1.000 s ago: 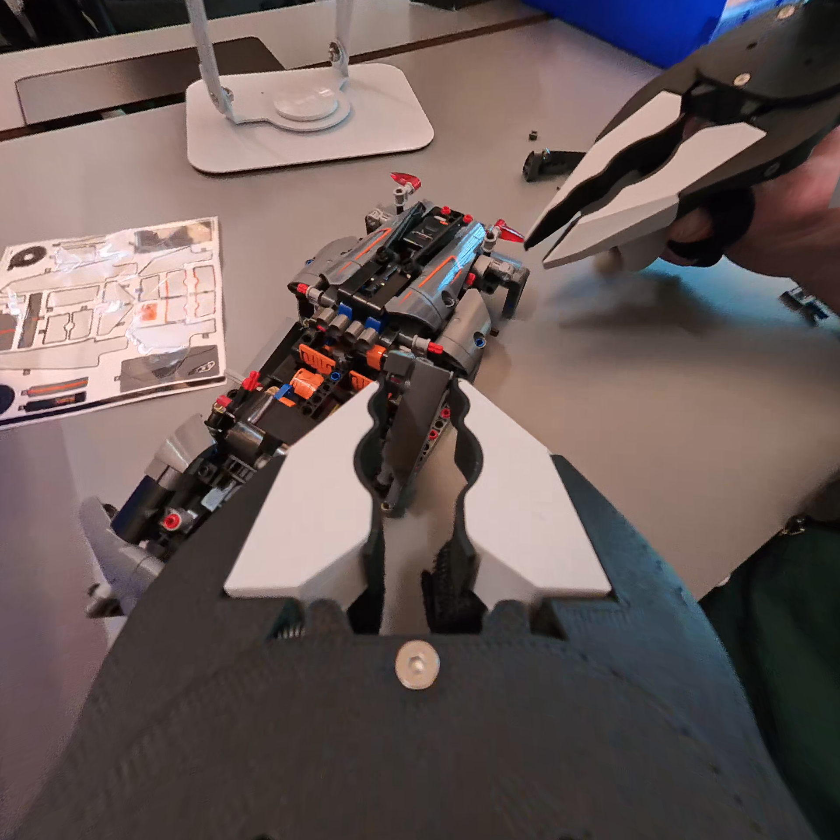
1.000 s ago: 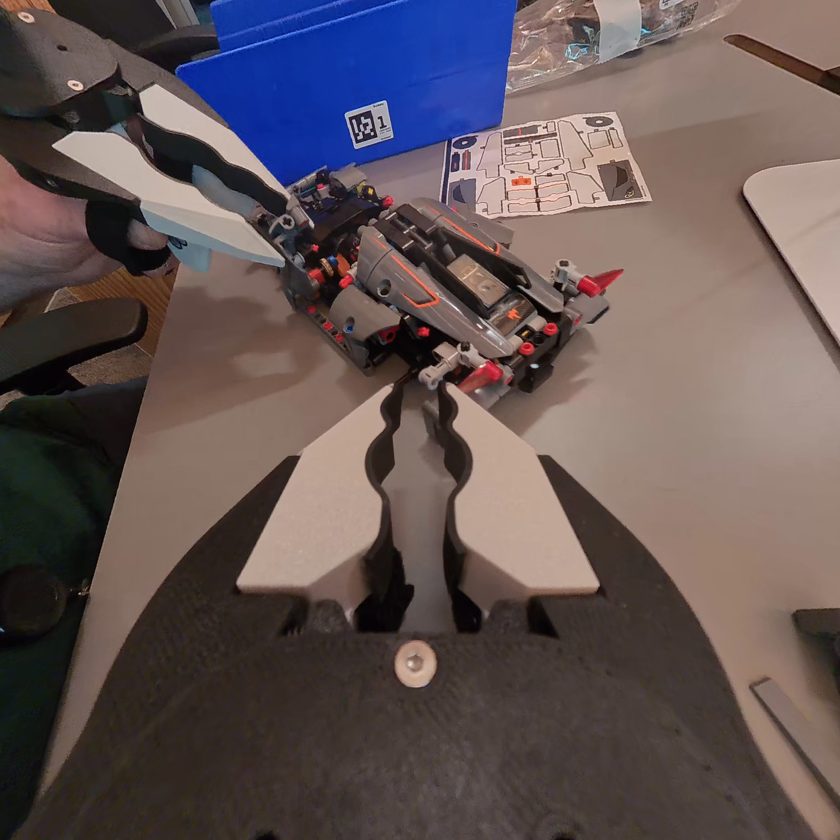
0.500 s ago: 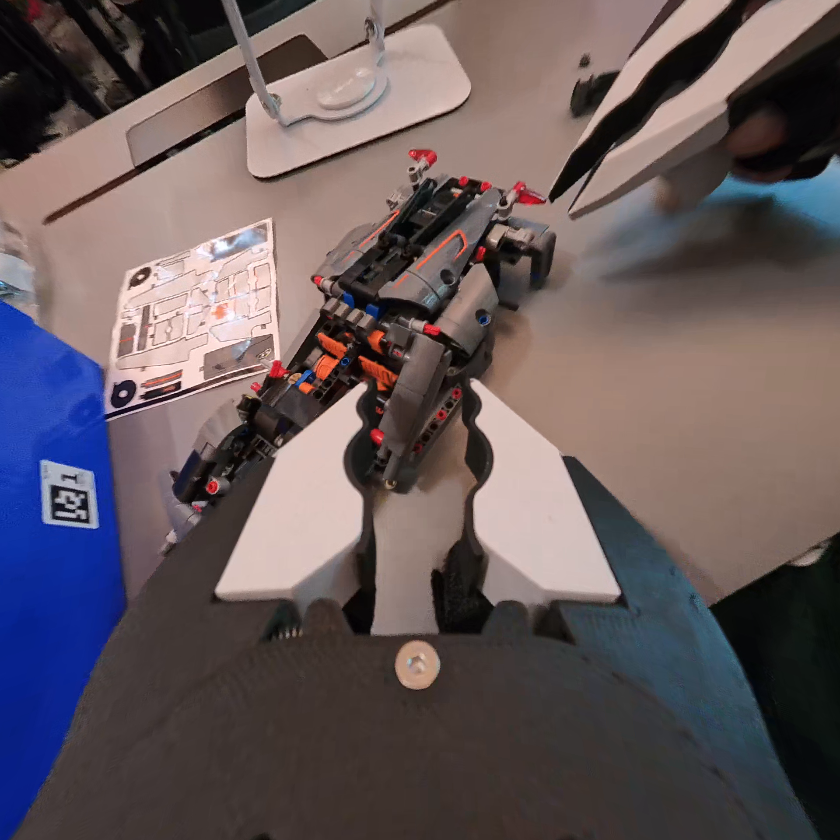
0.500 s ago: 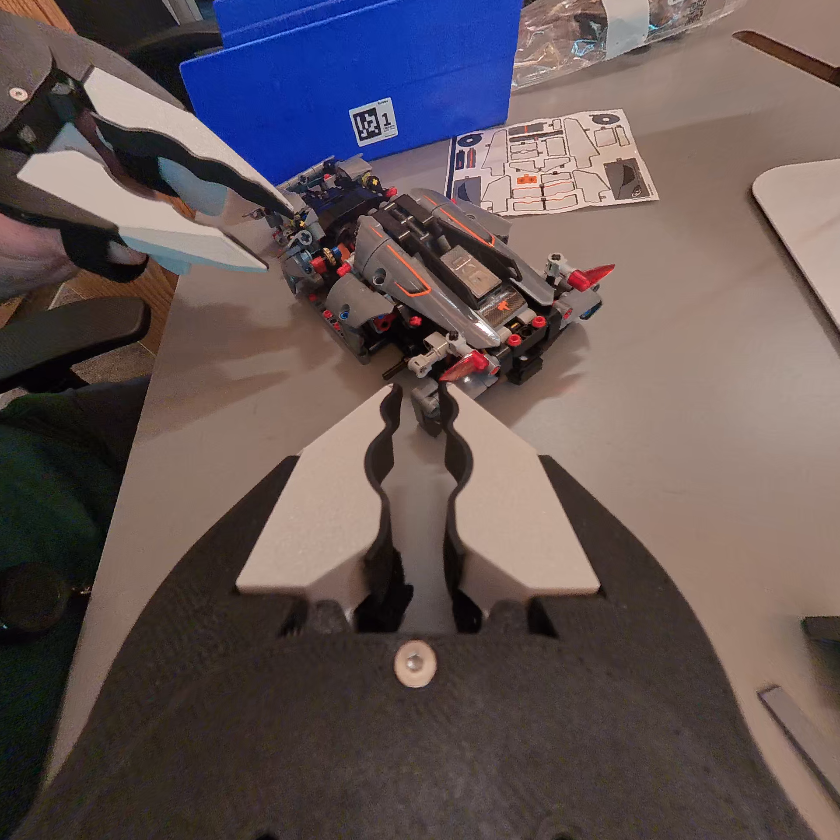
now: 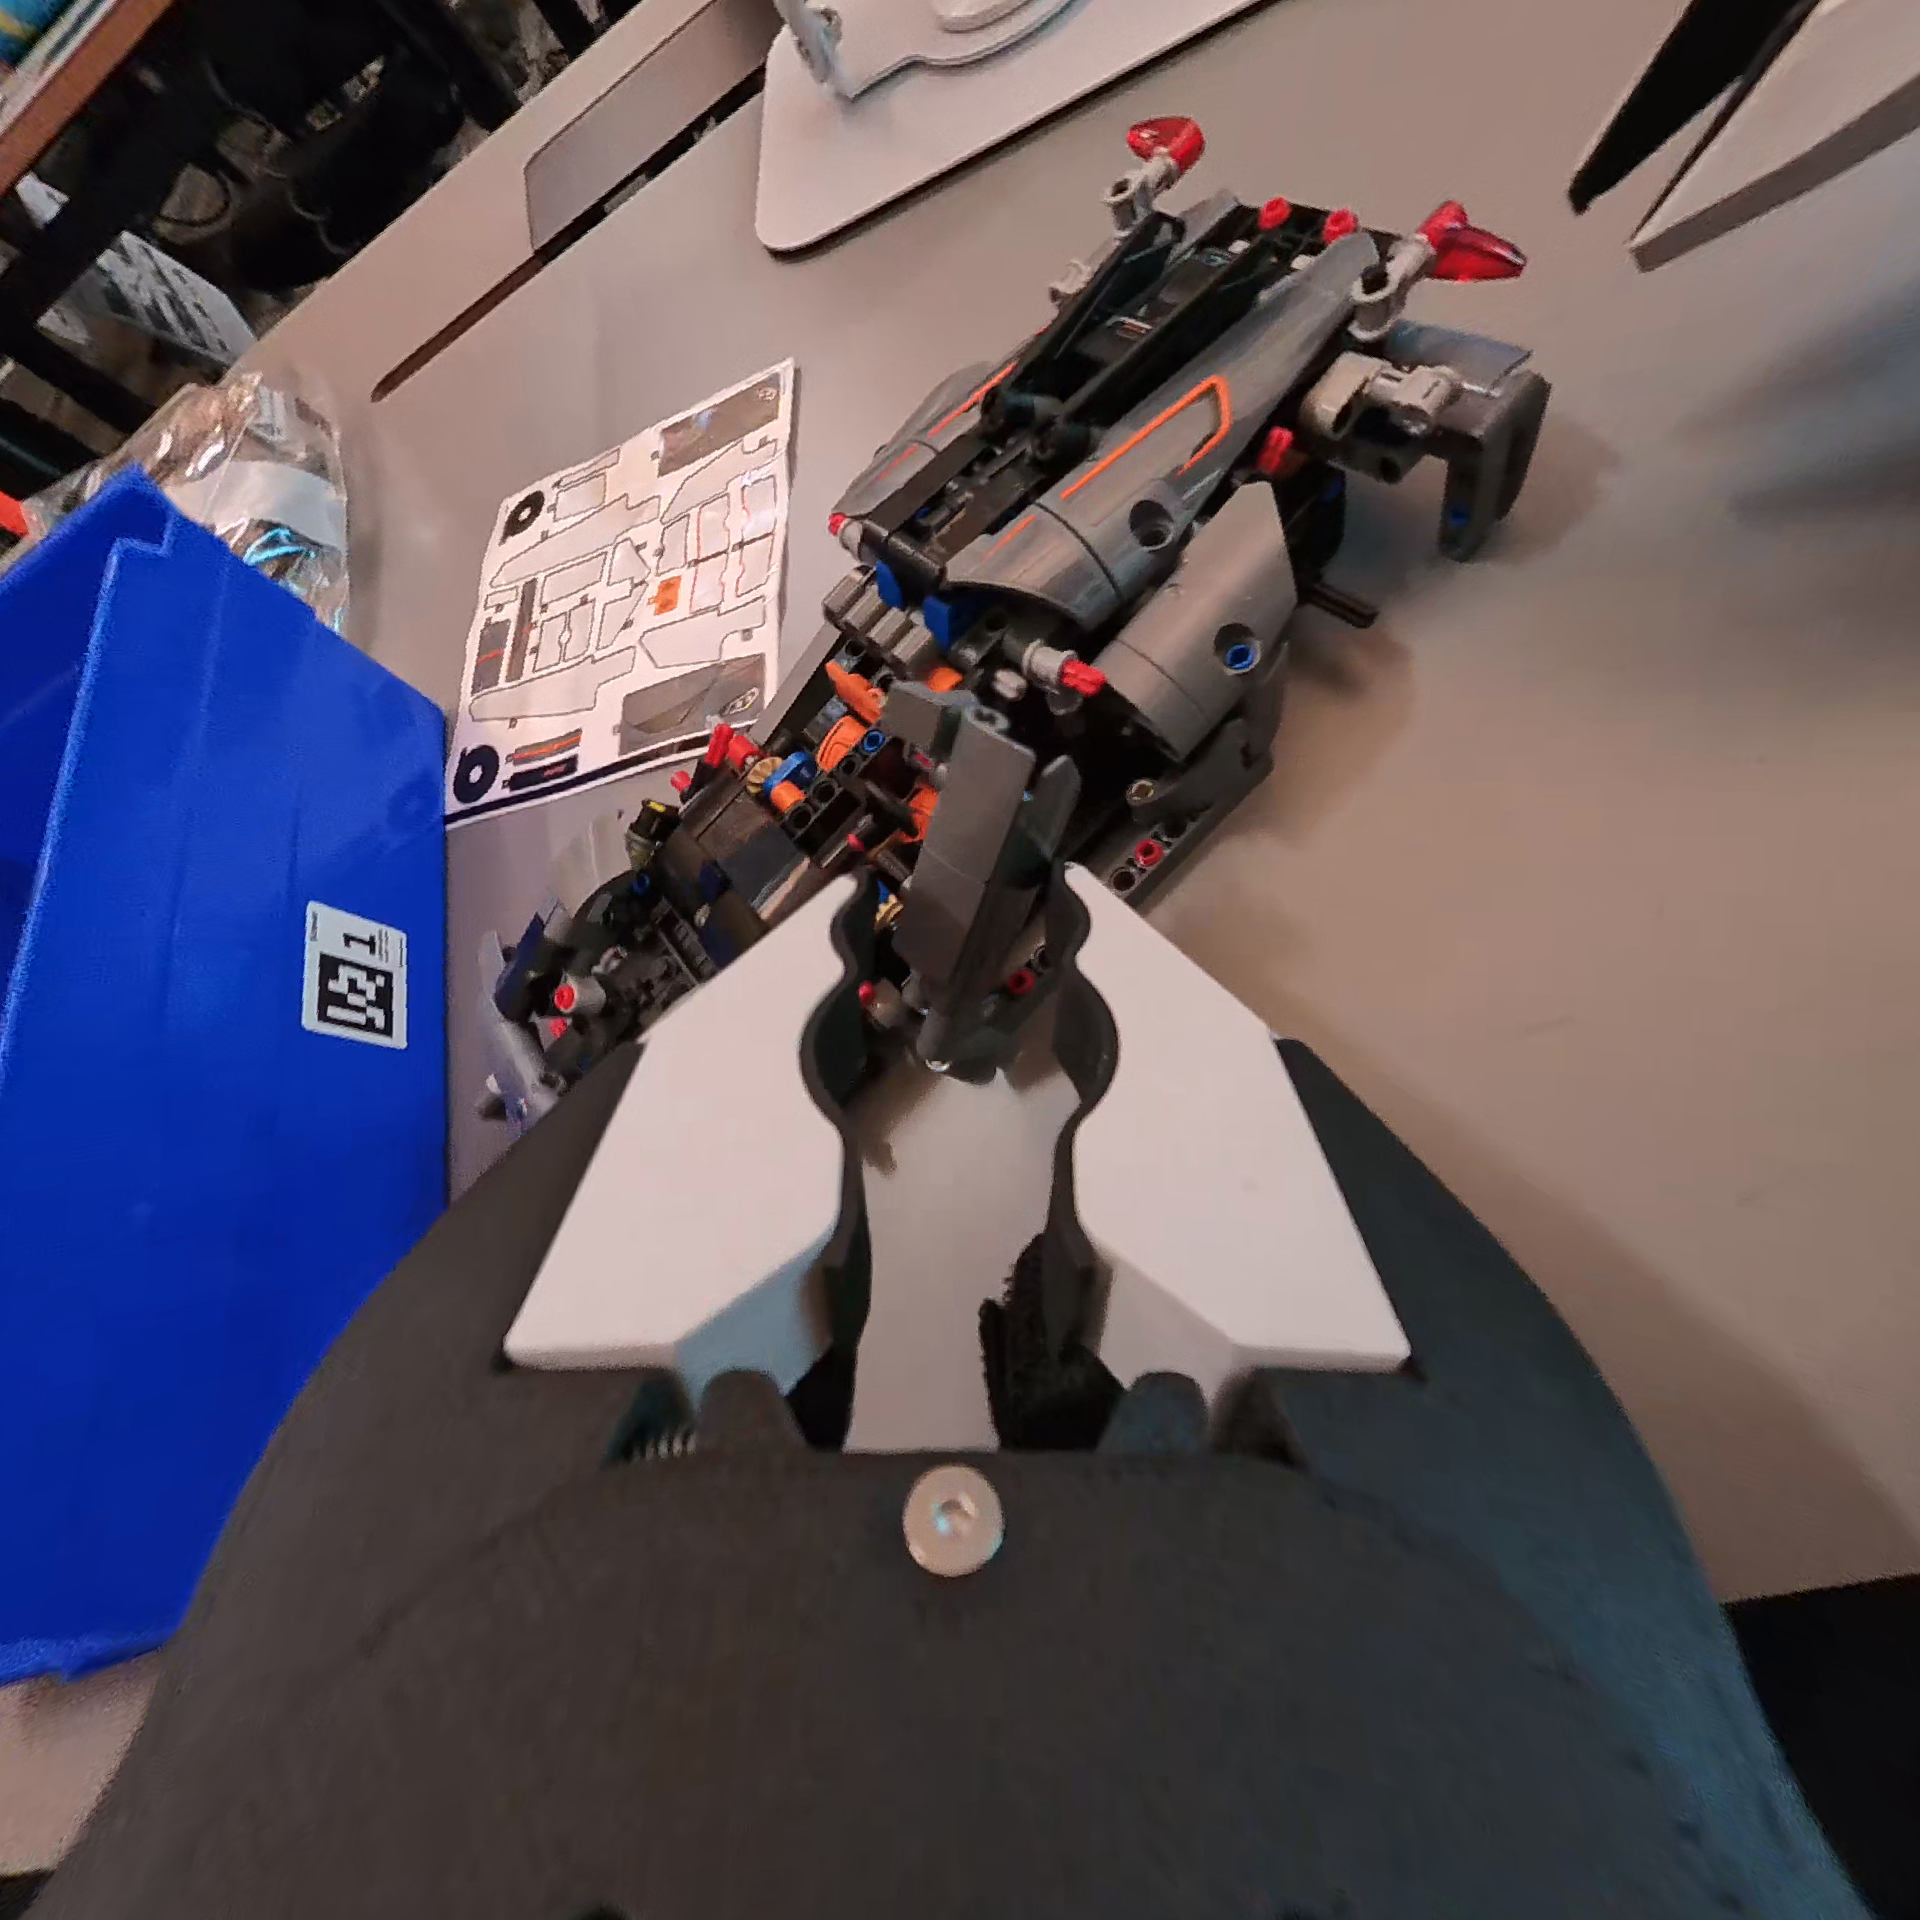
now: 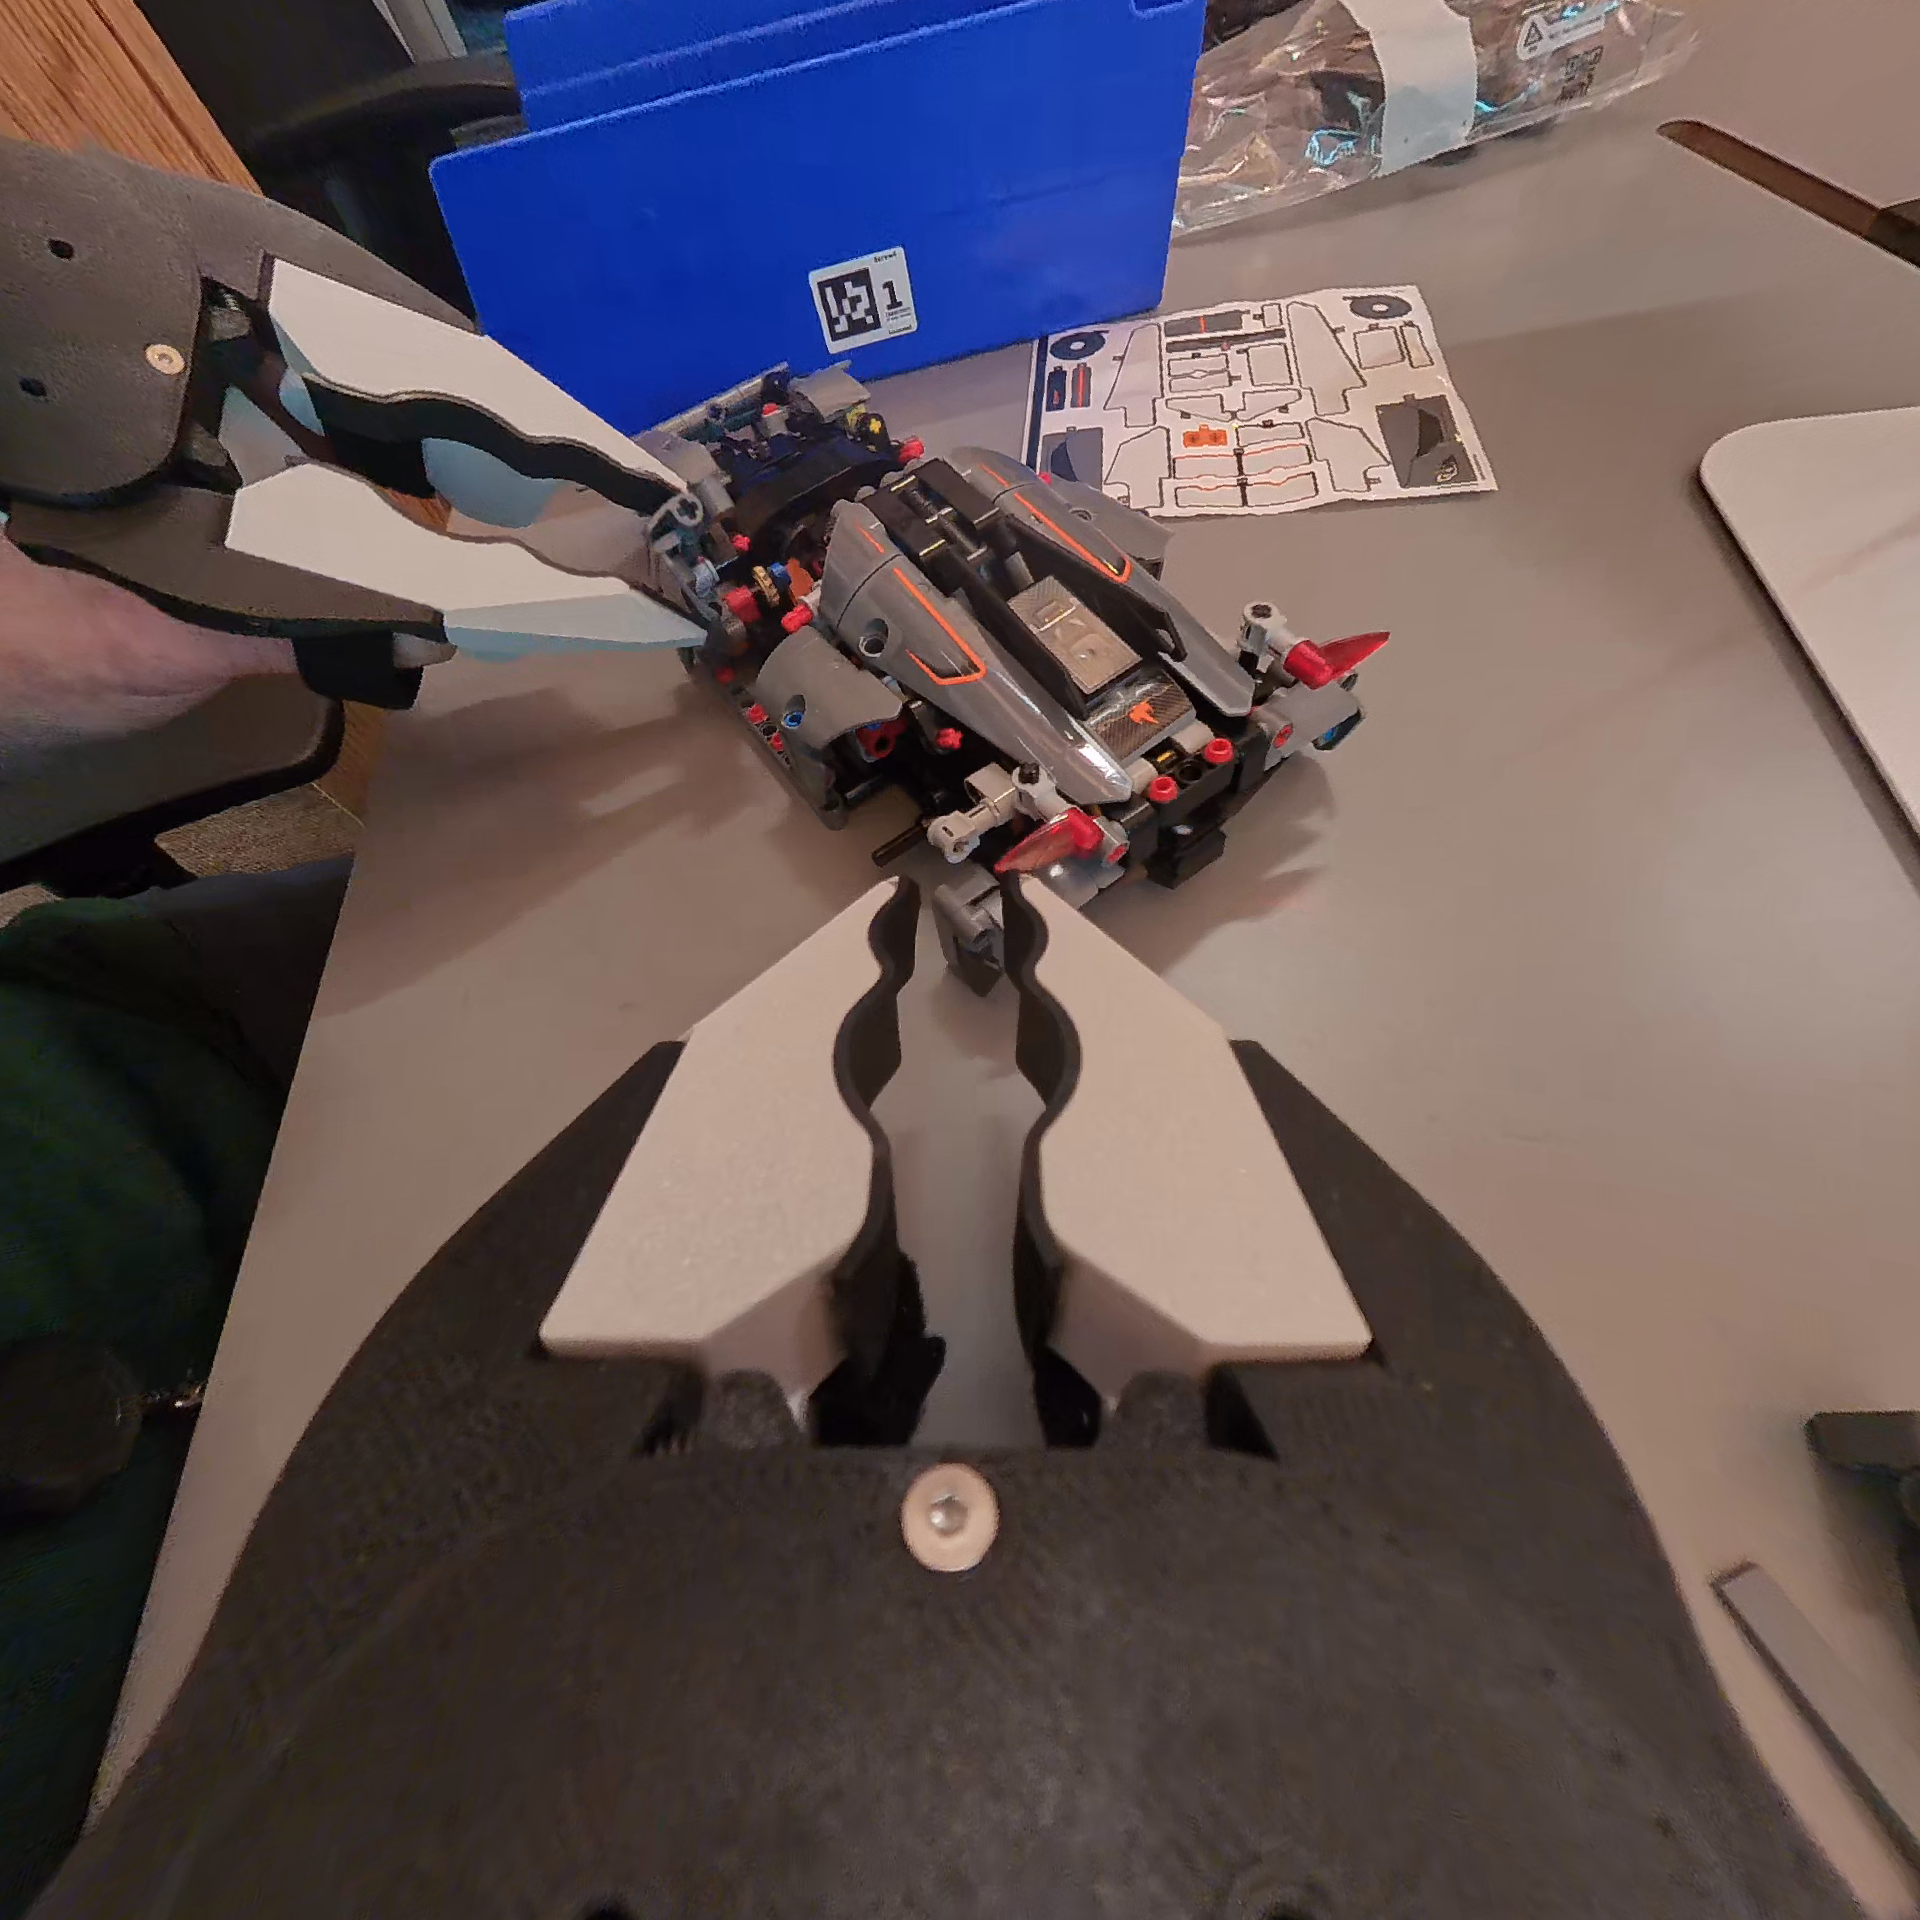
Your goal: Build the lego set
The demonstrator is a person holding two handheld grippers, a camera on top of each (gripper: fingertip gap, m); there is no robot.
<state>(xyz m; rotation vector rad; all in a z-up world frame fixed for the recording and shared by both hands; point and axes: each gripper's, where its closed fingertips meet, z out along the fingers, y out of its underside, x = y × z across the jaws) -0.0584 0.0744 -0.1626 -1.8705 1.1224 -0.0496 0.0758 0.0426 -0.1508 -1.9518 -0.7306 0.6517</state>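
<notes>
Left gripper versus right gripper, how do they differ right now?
The left gripper straddles a dark grey panel on the lego car; the right gripper hovers apart from the car, empty. The left gripper's jaws gape wider than the right gripper's. Whether the left actually pinches the panel is unclear. Both have pale fingers on black bodies.

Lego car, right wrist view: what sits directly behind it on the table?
Behind the Lego car stands a blue bin bearing a square marker, with a sticker sheet lying flat beside it. The car's far end hides the bin's lower edge, so whether they touch cannot be seen.
</notes>
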